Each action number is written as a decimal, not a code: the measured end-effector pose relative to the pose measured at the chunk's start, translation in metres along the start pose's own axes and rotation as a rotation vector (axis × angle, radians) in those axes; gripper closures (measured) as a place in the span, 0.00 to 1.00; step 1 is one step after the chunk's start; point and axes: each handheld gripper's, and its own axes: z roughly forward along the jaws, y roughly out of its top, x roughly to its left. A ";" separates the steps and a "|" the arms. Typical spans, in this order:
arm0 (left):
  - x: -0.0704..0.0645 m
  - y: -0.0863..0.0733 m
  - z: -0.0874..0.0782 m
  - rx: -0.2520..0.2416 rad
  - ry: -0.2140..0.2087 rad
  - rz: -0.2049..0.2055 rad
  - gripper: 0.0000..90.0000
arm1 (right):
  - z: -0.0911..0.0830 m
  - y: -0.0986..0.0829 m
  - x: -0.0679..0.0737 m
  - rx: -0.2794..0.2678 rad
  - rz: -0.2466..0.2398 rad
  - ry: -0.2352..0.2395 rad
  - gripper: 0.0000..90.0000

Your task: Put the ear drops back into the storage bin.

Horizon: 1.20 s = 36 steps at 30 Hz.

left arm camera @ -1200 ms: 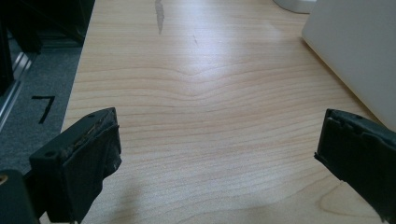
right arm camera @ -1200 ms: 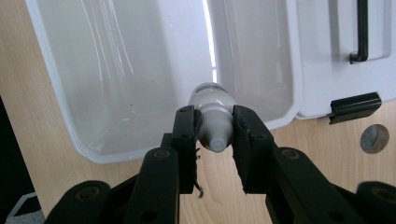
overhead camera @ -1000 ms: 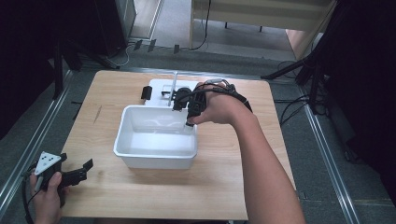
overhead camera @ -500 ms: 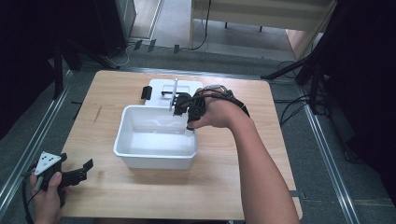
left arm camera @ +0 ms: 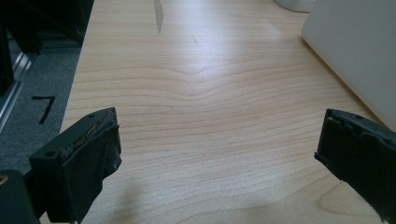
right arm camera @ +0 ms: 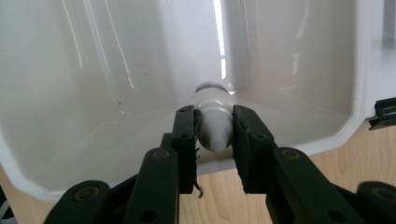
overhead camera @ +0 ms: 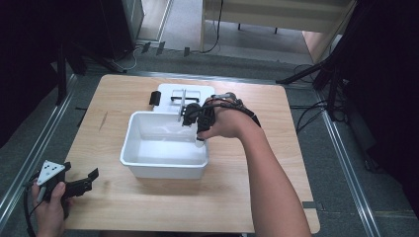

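My right gripper (overhead camera: 193, 117) hangs over the far right corner of a white plastic tub (overhead camera: 148, 168) in the middle of the table. In the right gripper view its jaws (right arm camera: 215, 116) are shut on a small white bottle-like thing (right arm camera: 210, 99) with a rounded tip. It is held above the tub's glossy inside (right arm camera: 107, 88). My left gripper (overhead camera: 79, 186) rests at the table's near left corner. Its fingers (left arm camera: 88, 154) stand wide apart over bare wood, with nothing between them.
A flat white tray (overhead camera: 197, 92) with black and metal parts lies just behind the tub, and a small black block (overhead camera: 155, 98) sits at its left. The tub's outer wall (left arm camera: 355, 51) shows at the right of the left gripper view. Bare wooden tabletop (overhead camera: 123, 212) surrounds the tub.
My right hand has shifted a little nearer and lower, bringing the held white thing over the tub's far corner. The left gripper has stayed put.
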 end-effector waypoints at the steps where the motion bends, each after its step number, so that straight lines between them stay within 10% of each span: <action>1: 0.000 0.000 0.000 0.000 0.001 0.000 0.00 | 0.003 0.001 0.000 0.001 -0.004 -0.004 0.80; 36: 0.000 0.000 0.000 0.004 -0.001 0.000 0.00 | 0.040 0.011 0.006 0.099 -0.018 -0.009 0.80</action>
